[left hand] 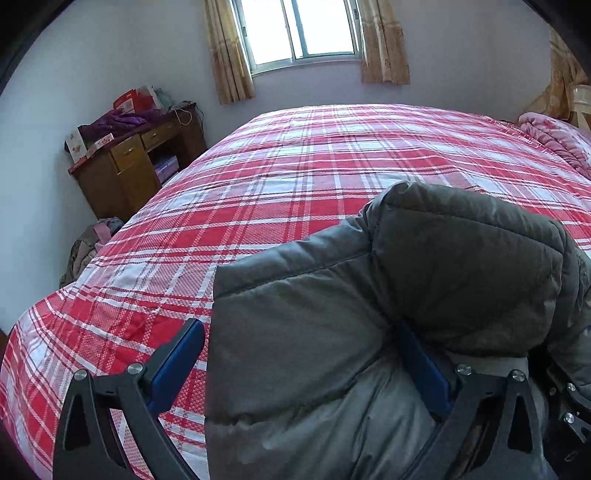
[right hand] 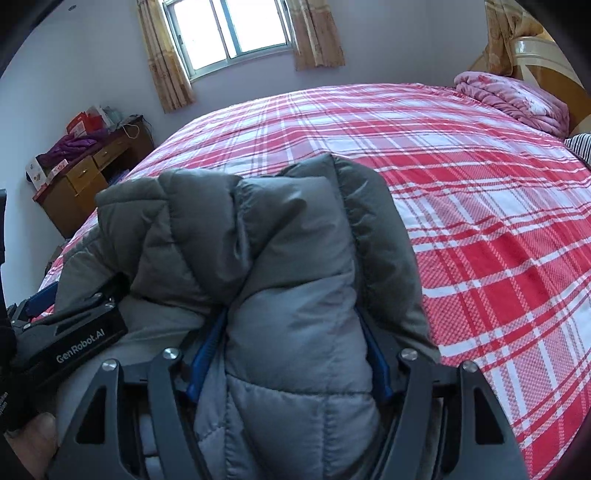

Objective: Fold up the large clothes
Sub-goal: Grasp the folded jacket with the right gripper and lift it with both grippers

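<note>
- Grey puffer jacket (right hand: 288, 280) bunched at 6 o'clock on the plaid bed (right hand: 480, 206), near edge.
- Right gripper (right hand: 288, 354) clamps a jacket fold.
- Left gripper (left hand: 303, 369) spread wide, jacket bulk between fingers; grip unclear.
- Fold looks mid-way: no flat, squared stack yet.

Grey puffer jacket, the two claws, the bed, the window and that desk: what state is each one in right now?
Grey puffer jacket: bunched up, gripped by both claws, held over the bed.
Left claw: jaws wide, jacket fabric between them; grip cannot be judged.
Right claw: shut on a thick fold of jacket.
Plaid bedspread: spread flat.
Pink blanket: folded at the bed's far corner.
Window: shut; curtains drawn aside.
Wooden desk: drawers shut, cluttered top.
</note>
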Demonstrator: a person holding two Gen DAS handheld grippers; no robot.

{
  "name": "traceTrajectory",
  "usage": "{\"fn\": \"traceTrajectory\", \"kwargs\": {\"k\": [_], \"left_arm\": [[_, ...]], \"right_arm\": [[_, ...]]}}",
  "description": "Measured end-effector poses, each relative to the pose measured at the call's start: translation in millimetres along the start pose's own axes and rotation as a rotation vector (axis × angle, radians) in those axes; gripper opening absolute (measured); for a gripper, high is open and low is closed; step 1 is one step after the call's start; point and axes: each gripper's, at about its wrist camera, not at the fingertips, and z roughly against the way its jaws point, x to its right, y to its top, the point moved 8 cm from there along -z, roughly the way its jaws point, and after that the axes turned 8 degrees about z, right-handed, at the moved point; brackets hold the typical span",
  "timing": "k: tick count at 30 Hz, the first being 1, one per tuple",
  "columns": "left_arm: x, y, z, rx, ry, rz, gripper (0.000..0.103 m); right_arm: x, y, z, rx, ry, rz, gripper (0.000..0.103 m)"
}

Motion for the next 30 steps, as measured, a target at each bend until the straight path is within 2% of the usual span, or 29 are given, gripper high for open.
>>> {"fn": "traceTrajectory", "kwargs": {"k": [25, 28, 30], "left_arm": [[-0.9, -1.6, -7.7, -0.048, -0.010, -0.002, 0.102], [-1.2, 4.6, 1.0, -0.078, -0.008, -0.033, 0.102], [-5.8, 20.2, 19.7, -0.042, -0.012, -0.019, 0.102]], "right_arm": [[-2.6, -2.5, -8.5, -0.048, -0.033, 0.028, 0.072], [-3.9, -0.7, -5.6, -0.066, -0.036, 0.036, 0.072], [-2.9, 5.7, 7.3, -0.050, -0.047, 0.023, 0.072]]}}
